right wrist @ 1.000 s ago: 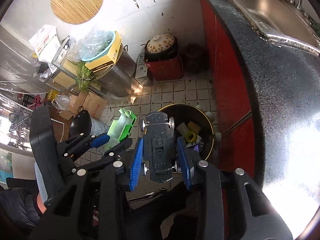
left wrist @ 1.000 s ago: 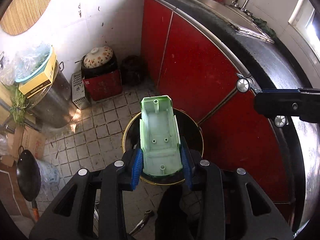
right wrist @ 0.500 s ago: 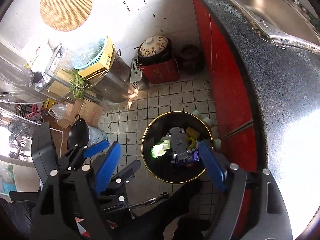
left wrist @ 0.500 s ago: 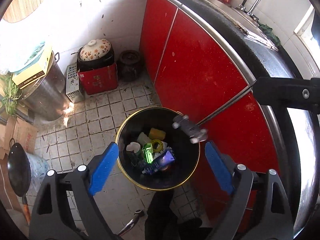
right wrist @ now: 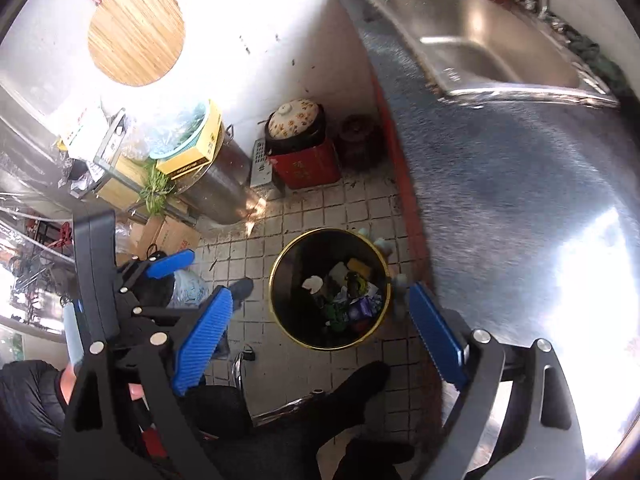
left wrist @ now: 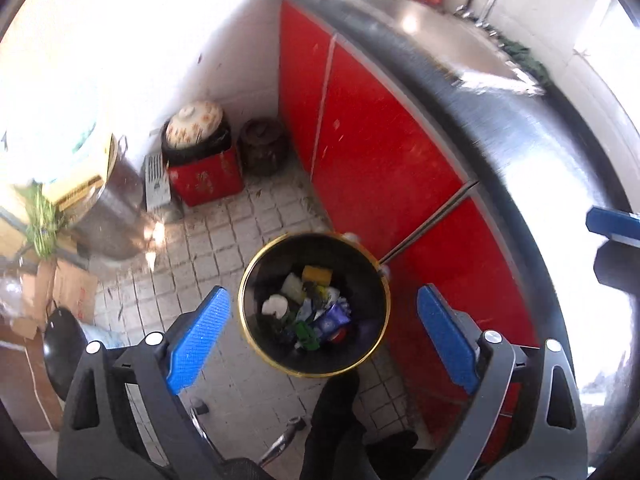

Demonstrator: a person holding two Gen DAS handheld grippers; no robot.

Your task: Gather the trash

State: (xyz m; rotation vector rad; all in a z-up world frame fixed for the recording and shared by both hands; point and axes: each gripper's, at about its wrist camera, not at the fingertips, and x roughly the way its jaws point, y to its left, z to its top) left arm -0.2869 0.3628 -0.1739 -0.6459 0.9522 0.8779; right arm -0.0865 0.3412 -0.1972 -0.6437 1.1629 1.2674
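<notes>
A black trash bin with a gold rim [left wrist: 245,292] stands on the tiled floor beside the red cabinet. Mixed trash [left wrist: 312,314] lies in it, among it green, blue, yellow and white pieces. High above the bin hangs my left gripper [left wrist: 322,294], its jaws still opening and nothing between the blue pads. In the right wrist view the same bin [right wrist: 273,292] and its trash [right wrist: 346,296] lie below my right gripper [right wrist: 320,294], whose jaws are also opening and empty. The left gripper [right wrist: 170,264] shows at the left of that view.
Red cabinet doors [left wrist: 360,140] and a steel counter with a sink [right wrist: 480,40] run along the right. A red box with a flowered pot [left wrist: 200,168], a brown jar [left wrist: 262,148], a large steel pot [left wrist: 108,216] and a wok [left wrist: 60,344] crowd the floor. A person's dark shoe [right wrist: 360,384] is below the bin.
Both grippers opened wide. The green toy car shell left the left jaws and the grey toy car left the right jaws, and both fell into the bin. Both grippers rose.
</notes>
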